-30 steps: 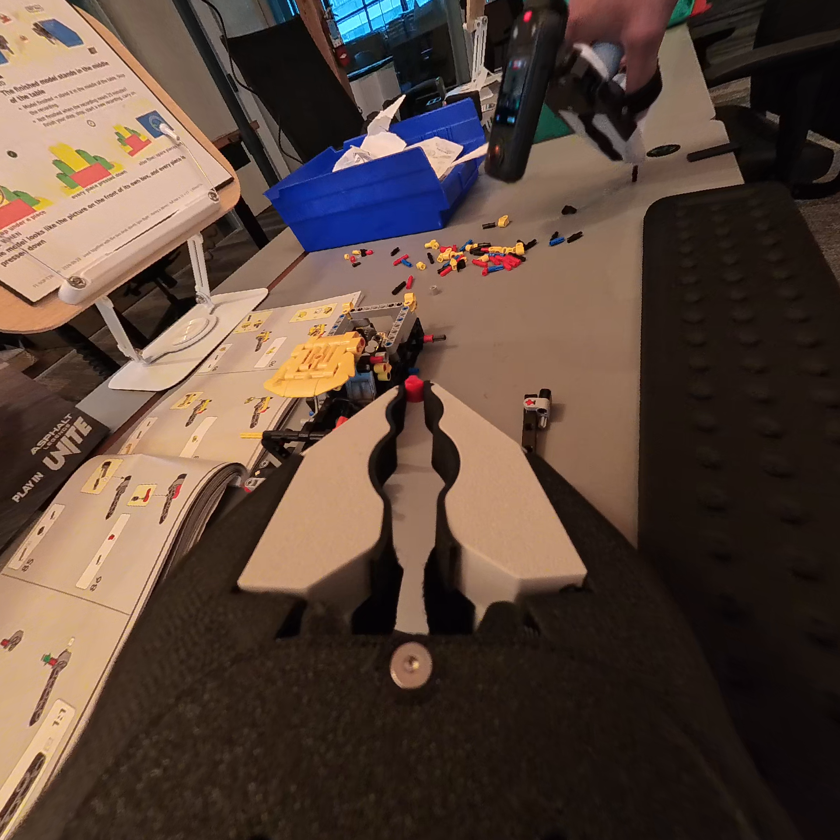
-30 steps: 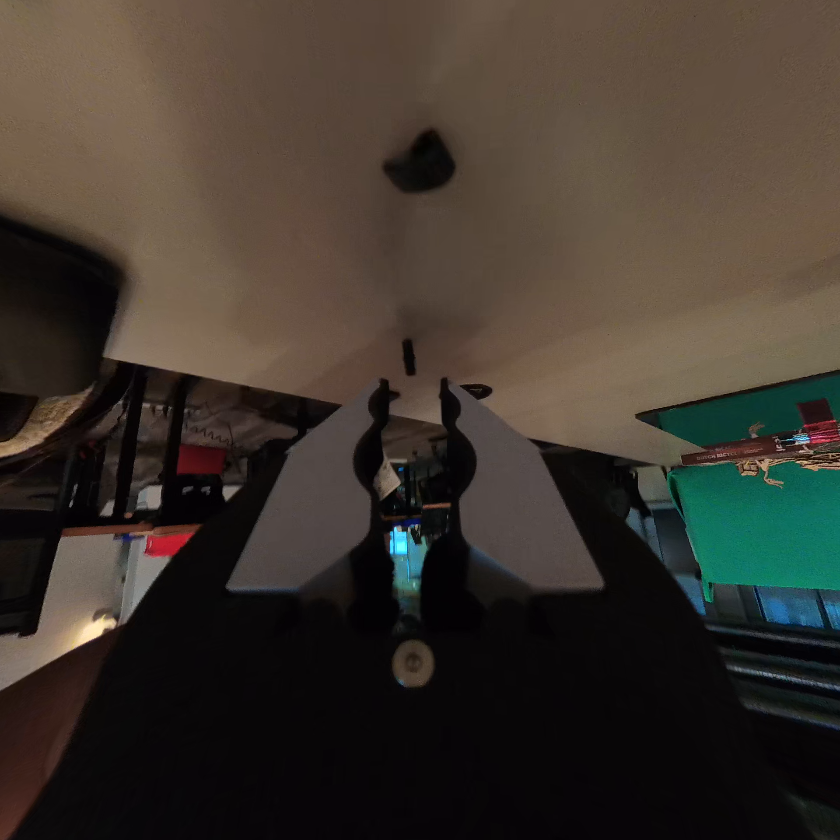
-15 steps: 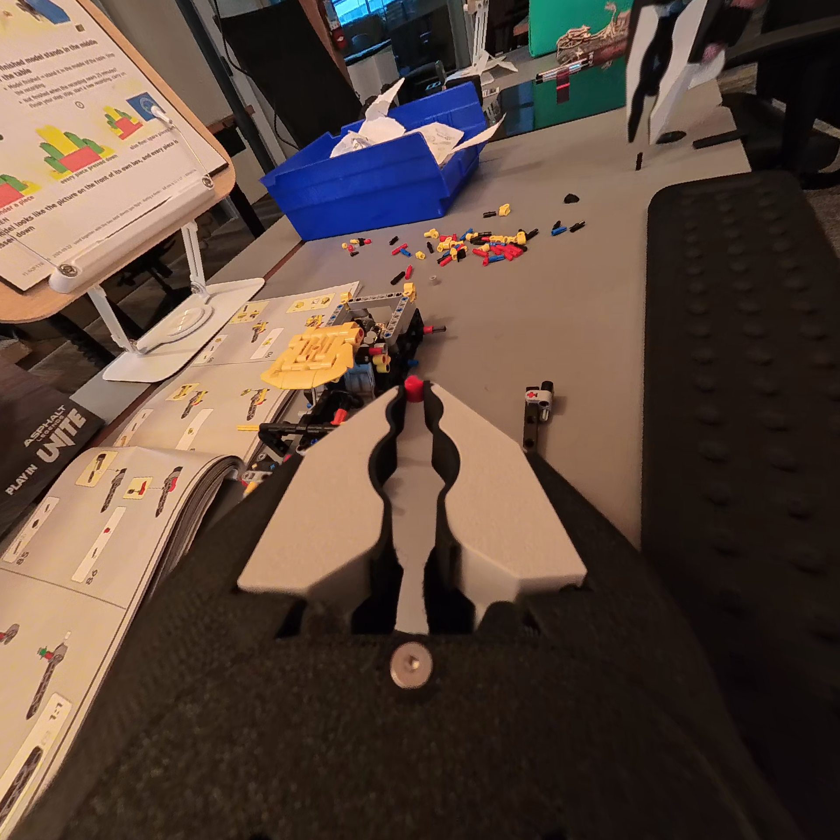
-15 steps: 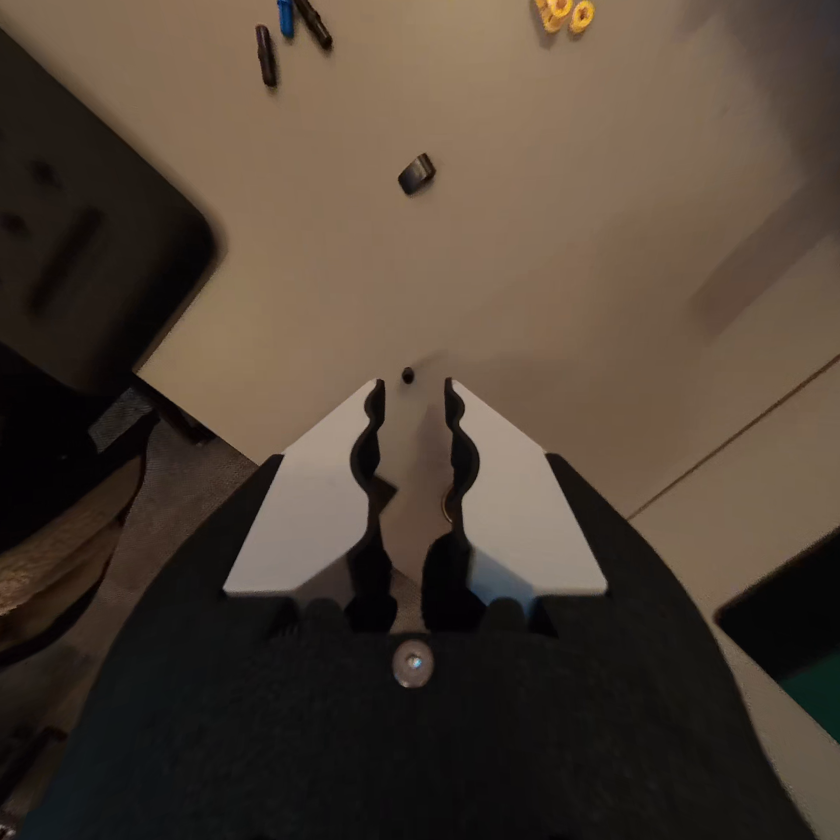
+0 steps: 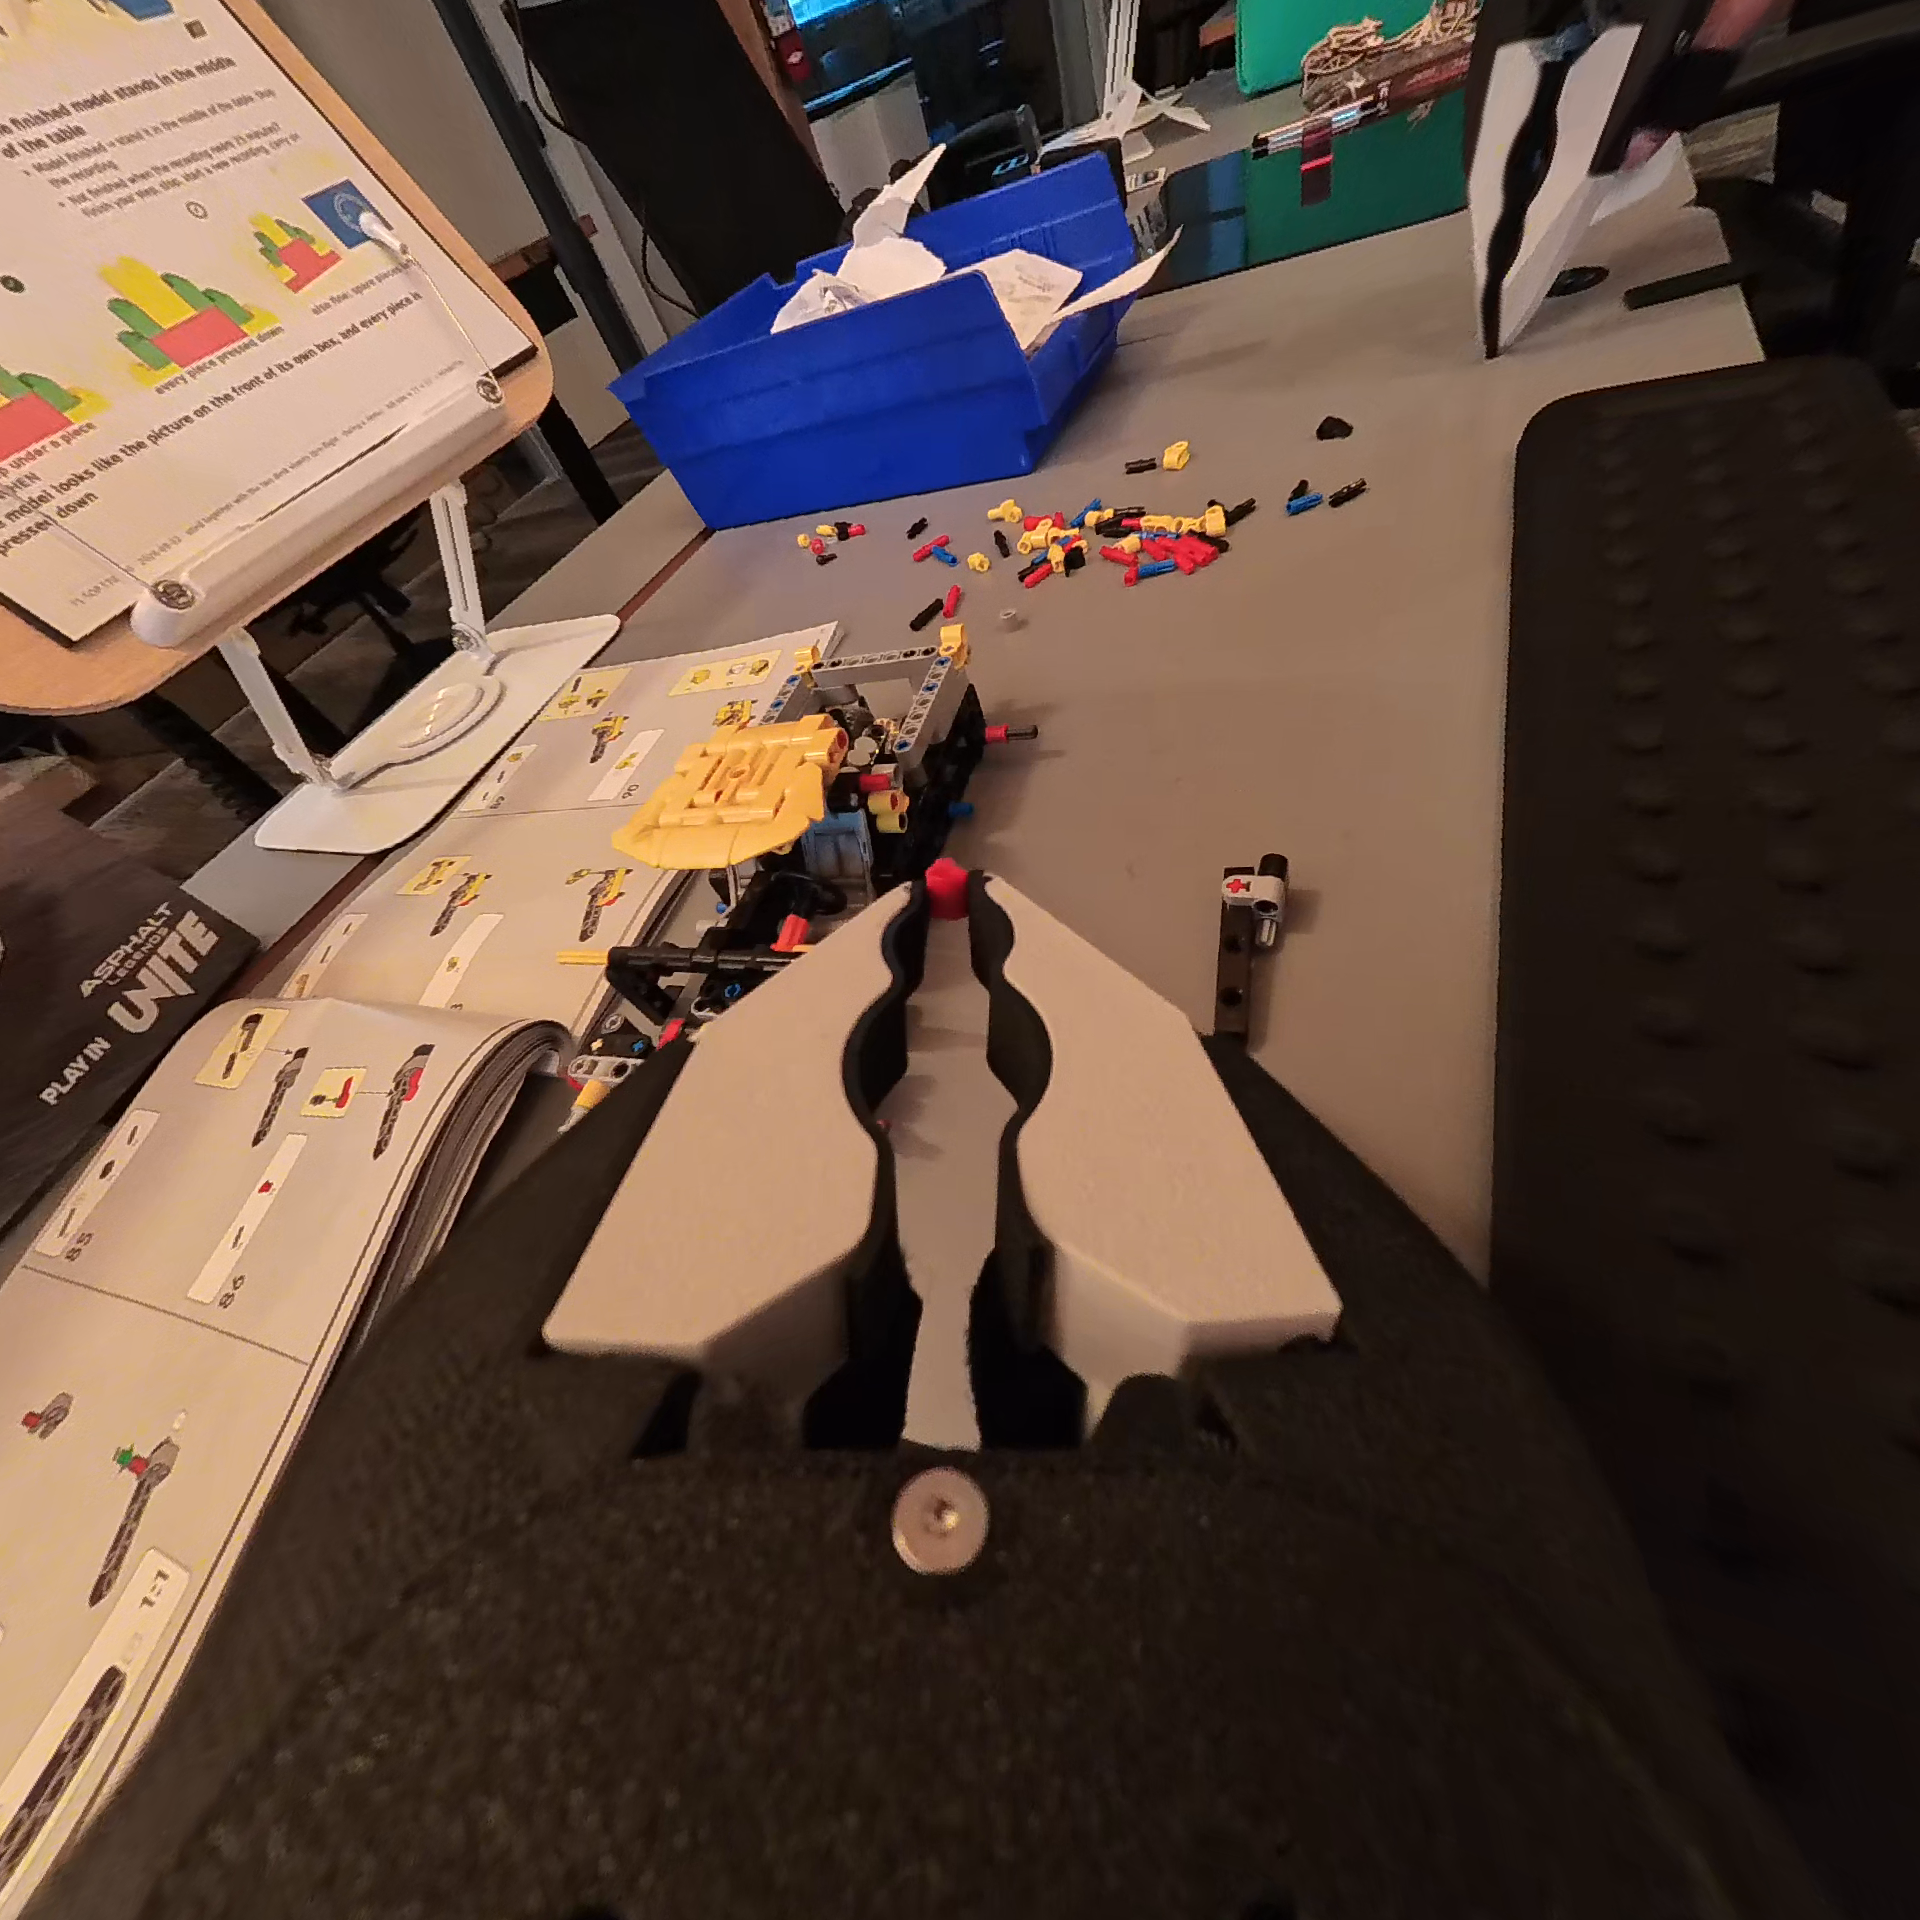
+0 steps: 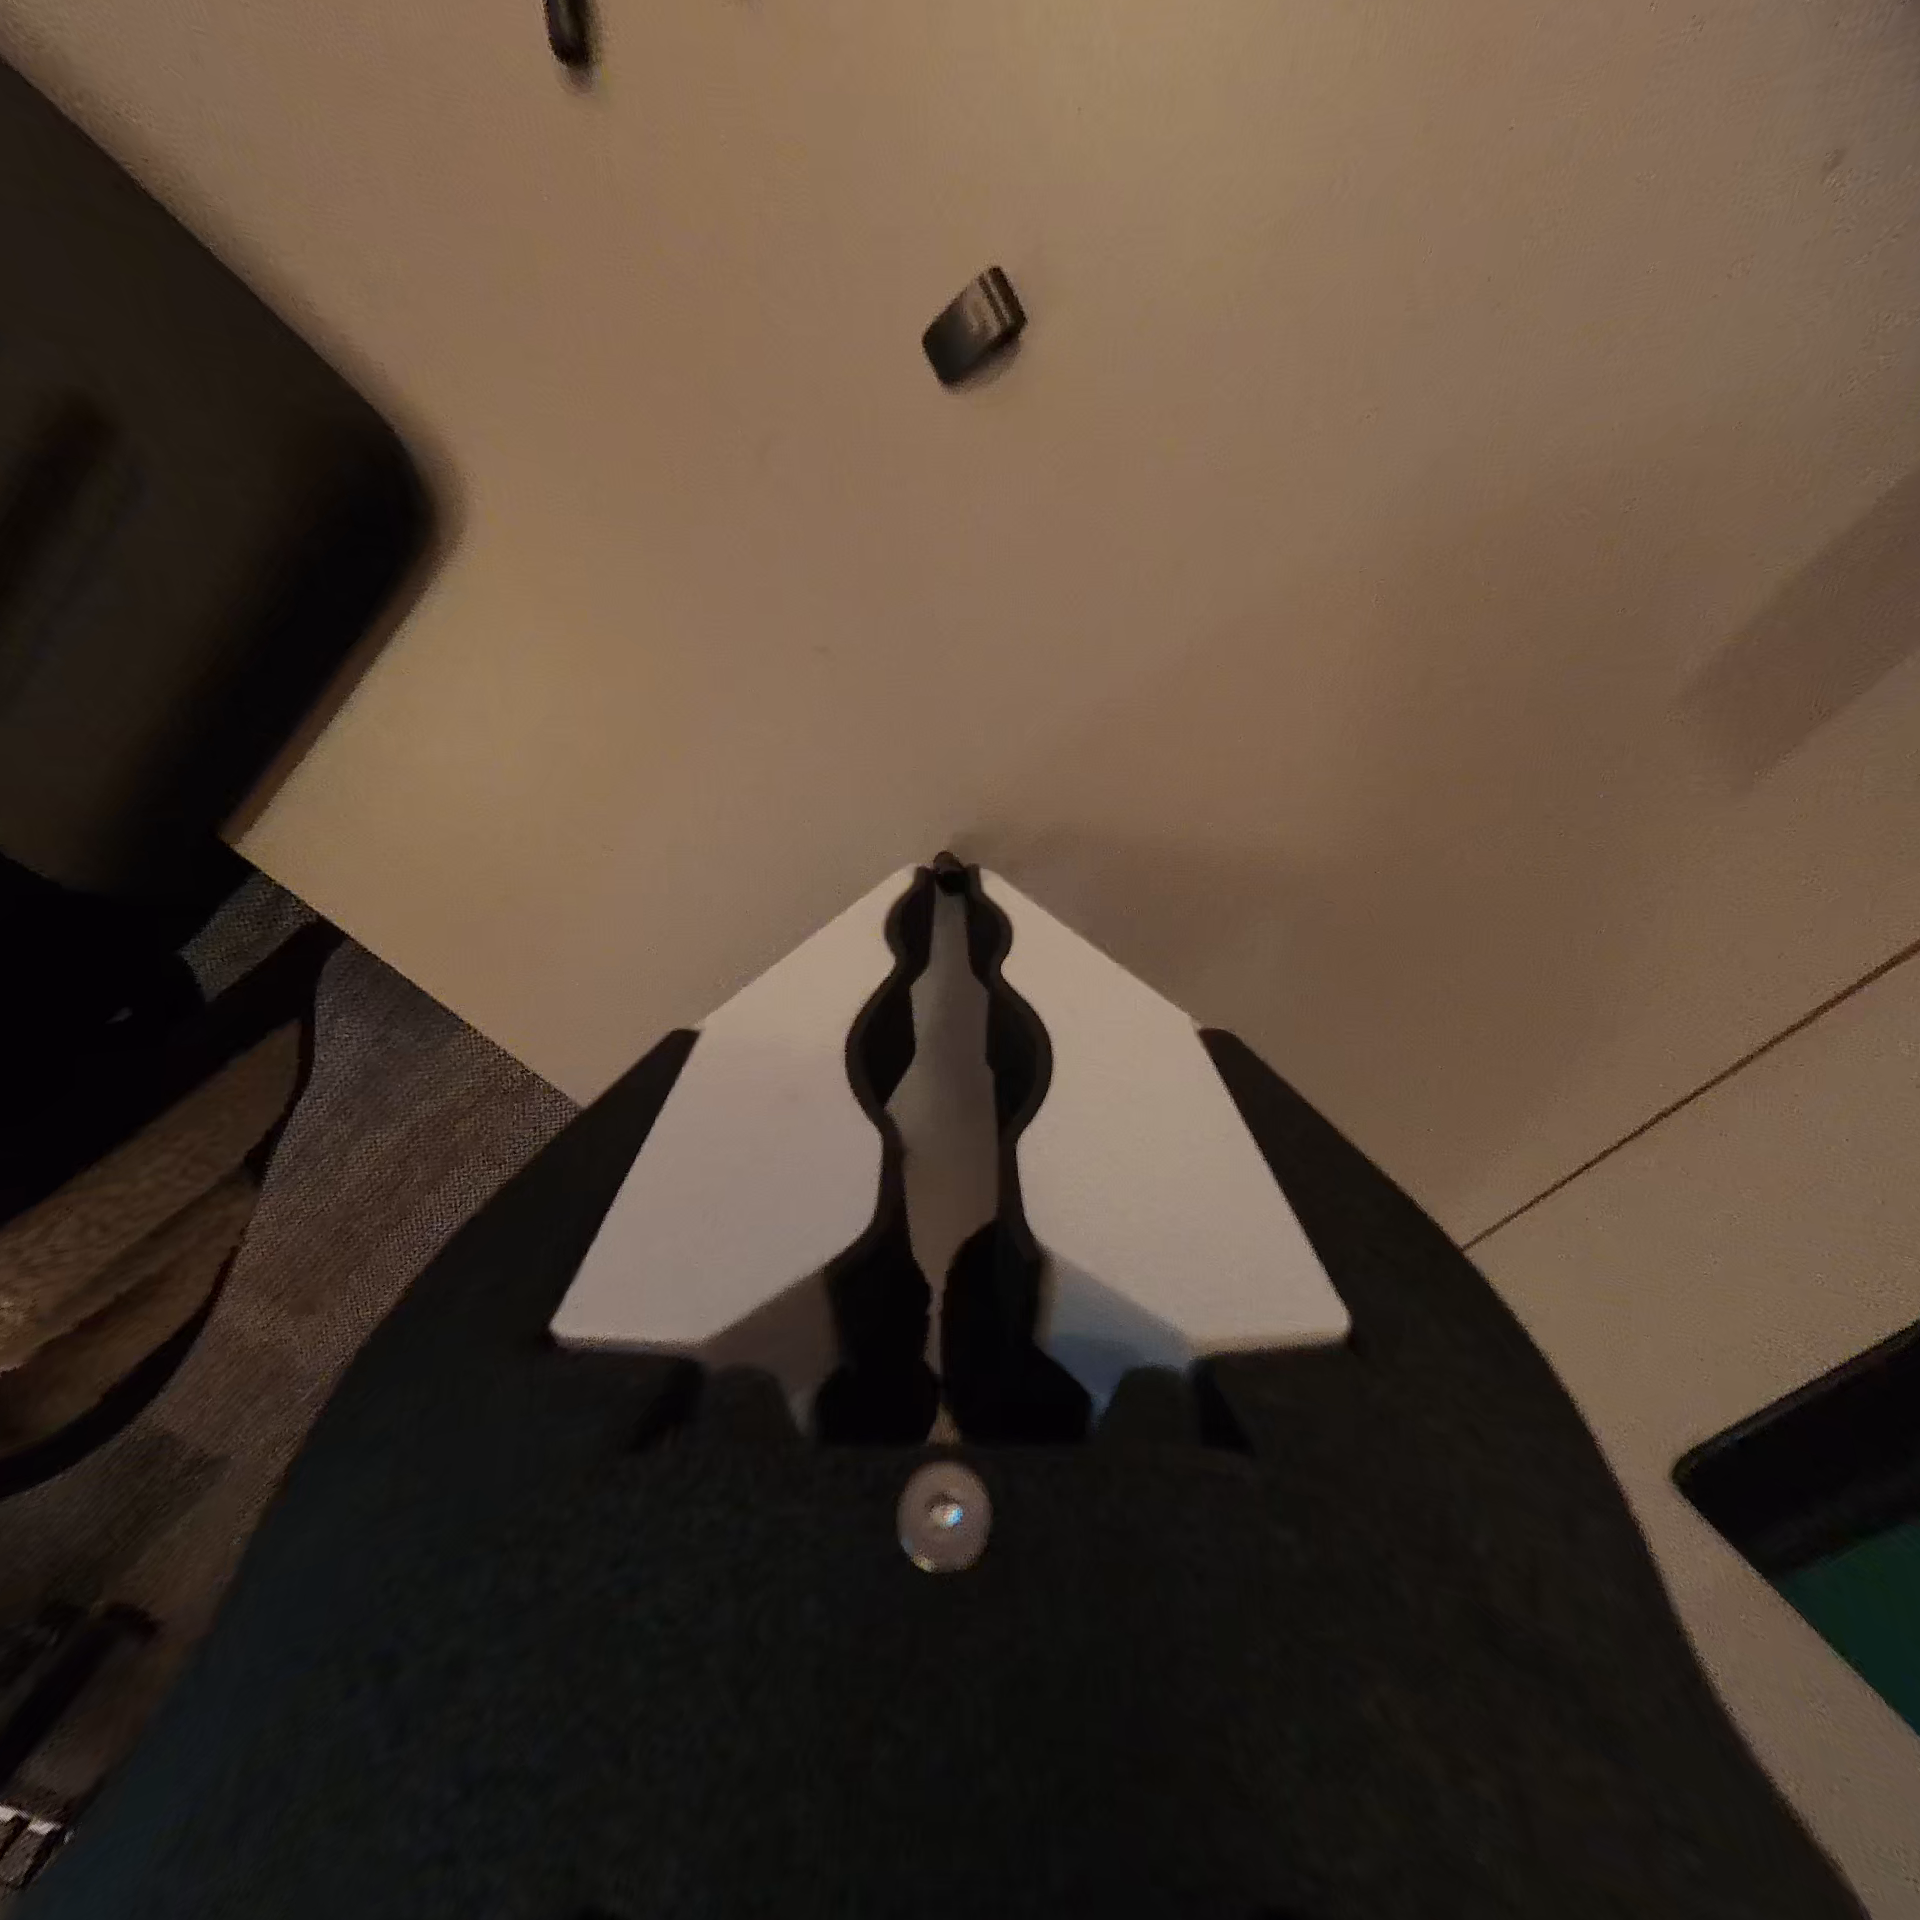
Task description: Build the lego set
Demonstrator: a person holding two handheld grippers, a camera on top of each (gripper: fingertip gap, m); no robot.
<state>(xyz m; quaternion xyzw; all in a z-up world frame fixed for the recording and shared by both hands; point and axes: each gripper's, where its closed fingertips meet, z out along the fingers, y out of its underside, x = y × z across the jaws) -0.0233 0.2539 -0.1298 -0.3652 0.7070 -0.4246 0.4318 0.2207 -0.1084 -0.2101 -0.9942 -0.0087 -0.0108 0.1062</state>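
Observation:
My left gripper (image 5: 943, 883) is shut on a small red piece (image 5: 945, 900) held at its tips, just right of the partly built Lego model (image 5: 831, 769) with a yellow panel. My right gripper (image 6: 945, 871) points down at the table and is shut on a tiny black pin (image 6: 948, 862). It also shows in the left wrist view (image 5: 1496, 338) at the table's far right. A pile of loose red, yellow, blue and black pieces (image 5: 1101, 530) lies beyond the model. A black beam with a grey connector (image 5: 1247, 935) lies right of my left gripper.
An open instruction booklet (image 5: 312, 1122) lies at the left under the model. A blue bin (image 5: 883, 384) with paper stands at the back. A black mat (image 5: 1714, 831) covers the right side. A sheet on a stand (image 5: 208, 312) is at far left. A small black piece (image 6: 975, 324) lies ahead of my right gripper. My right fingertips sit around 45 centimetres from my left ones.
My right gripper swung to point down, came close to the table and shut on the tiny black pin that lay between its open fingers. My left gripper has stayed put with the red piece.

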